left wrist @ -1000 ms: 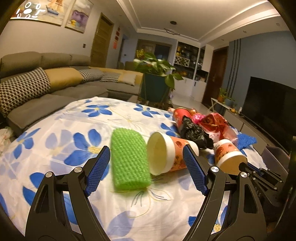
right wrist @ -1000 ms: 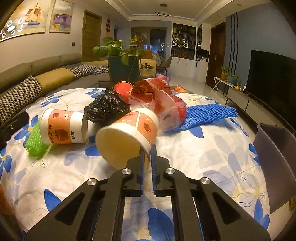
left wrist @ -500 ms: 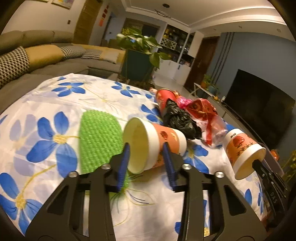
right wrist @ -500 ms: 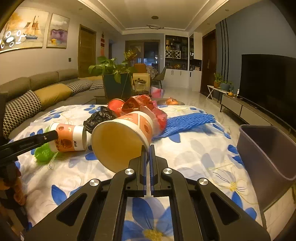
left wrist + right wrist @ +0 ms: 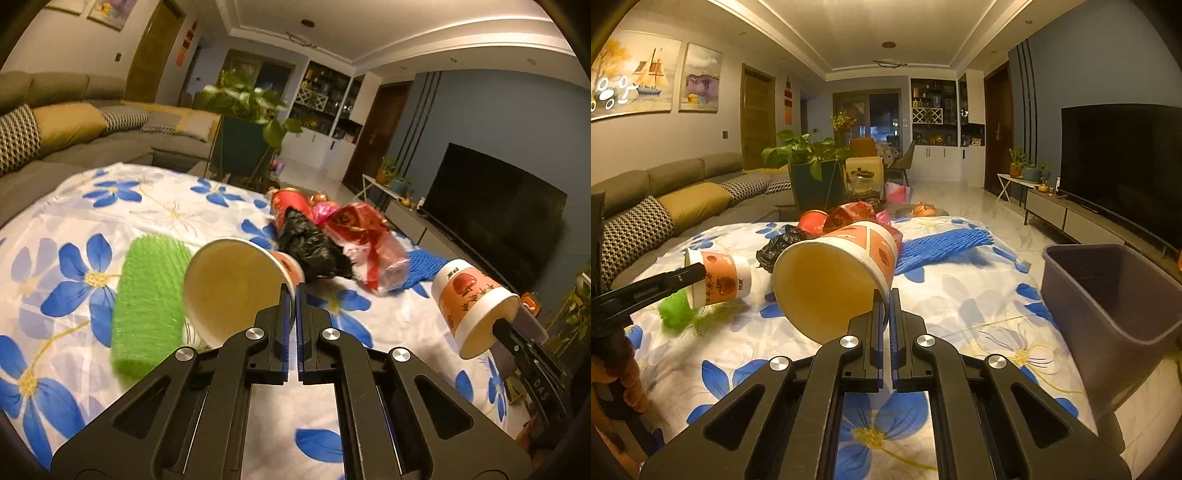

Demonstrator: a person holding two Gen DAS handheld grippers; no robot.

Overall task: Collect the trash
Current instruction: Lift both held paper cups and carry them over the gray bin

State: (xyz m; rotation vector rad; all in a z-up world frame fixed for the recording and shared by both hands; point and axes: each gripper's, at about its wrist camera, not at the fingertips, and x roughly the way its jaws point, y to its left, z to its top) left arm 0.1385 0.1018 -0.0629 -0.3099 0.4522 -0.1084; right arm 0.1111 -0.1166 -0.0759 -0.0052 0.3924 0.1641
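My left gripper (image 5: pixel 294 291) is shut on the rim of an orange and white paper cup (image 5: pixel 232 284), mouth toward the camera, lifted just off the floral tablecloth (image 5: pixel 66 236). My right gripper (image 5: pixel 885 295) is shut on the rim of a second paper cup (image 5: pixel 834 273) and holds it above the table. Each cup also shows in the other view: the left one (image 5: pixel 718 278), the right one (image 5: pixel 474 306). A grey bin (image 5: pixel 1115 306) stands at the table's right edge, right of my right gripper.
On the table lie a green foam net (image 5: pixel 147 299), a black bag (image 5: pixel 310 247), a red cup (image 5: pixel 290 205), a red and clear plastic bag (image 5: pixel 369 240) and a blue foam net (image 5: pixel 942 243). A sofa (image 5: pixel 683 199), a plant (image 5: pixel 809 166) and a TV (image 5: pixel 1123 166) surround it.
My left gripper closed from wide open onto the cup's rim and began to lift it. My right gripper raised its cup and moved toward the bin, which now looms larger.
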